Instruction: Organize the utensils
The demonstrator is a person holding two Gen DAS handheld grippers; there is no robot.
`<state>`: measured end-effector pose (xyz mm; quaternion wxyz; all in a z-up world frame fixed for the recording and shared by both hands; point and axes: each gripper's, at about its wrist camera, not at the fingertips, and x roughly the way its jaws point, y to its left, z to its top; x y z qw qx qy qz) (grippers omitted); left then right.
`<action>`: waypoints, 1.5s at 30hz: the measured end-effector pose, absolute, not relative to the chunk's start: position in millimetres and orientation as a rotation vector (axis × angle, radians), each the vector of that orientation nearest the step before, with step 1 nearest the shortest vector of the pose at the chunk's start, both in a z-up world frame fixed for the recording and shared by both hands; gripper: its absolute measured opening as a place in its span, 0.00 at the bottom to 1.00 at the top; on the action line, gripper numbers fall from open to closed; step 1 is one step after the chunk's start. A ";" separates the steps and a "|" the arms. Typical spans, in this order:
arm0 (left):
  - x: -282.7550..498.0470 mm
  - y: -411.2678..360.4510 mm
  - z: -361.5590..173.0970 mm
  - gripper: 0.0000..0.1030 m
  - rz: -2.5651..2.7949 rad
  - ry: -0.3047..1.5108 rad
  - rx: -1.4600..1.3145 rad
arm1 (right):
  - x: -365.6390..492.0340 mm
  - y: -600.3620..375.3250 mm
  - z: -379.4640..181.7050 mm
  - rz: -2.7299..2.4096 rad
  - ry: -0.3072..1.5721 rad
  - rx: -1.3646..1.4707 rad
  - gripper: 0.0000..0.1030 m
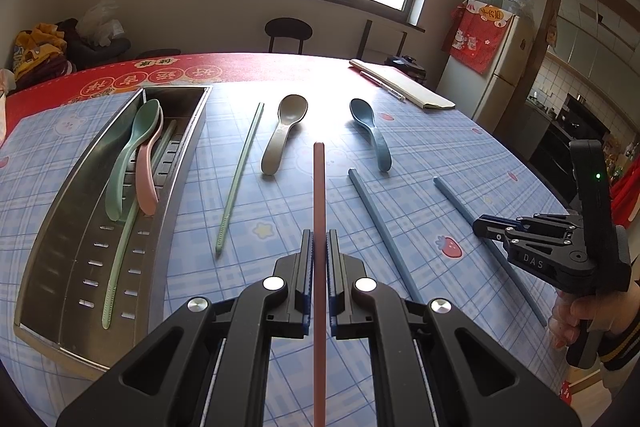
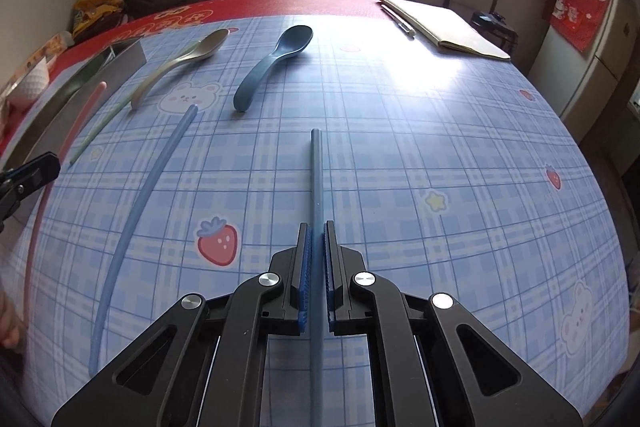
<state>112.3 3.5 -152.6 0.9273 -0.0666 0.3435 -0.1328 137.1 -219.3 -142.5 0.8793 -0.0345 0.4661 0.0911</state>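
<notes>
Left tool [image 1: 319, 247] clamped on pink chopstick [image 1: 319, 187], long axis straight ahead along the fingers. Tray [image 1: 52, 227] lies to its left, nearer this hand. Right tool [image 2: 316, 239] clamped on blue chopstick [image 2: 316, 171], resting on the surface [image 2: 400, 167].

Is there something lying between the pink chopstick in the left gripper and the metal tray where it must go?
Yes: a loose green chopstick lies on the tablecloth between the held pink chopstick and the metal tray. It is flat, so lifting over it likely clears it.
</notes>
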 end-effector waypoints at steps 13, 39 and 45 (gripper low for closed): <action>109.5 16.0 -135.2 0.06 -0.305 0.680 -0.207 | 158.1 -202.4 -98.9 0.417 0.767 0.298 0.06; 130.1 90.8 -78.5 0.00 -0.083 0.635 -0.182 | 206.5 -138.1 -101.1 0.661 0.723 0.451 0.06; 139.4 93.6 -88.1 0.00 -0.069 0.681 -0.201 | 208.2 -143.7 -100.9 0.654 0.722 0.468 0.06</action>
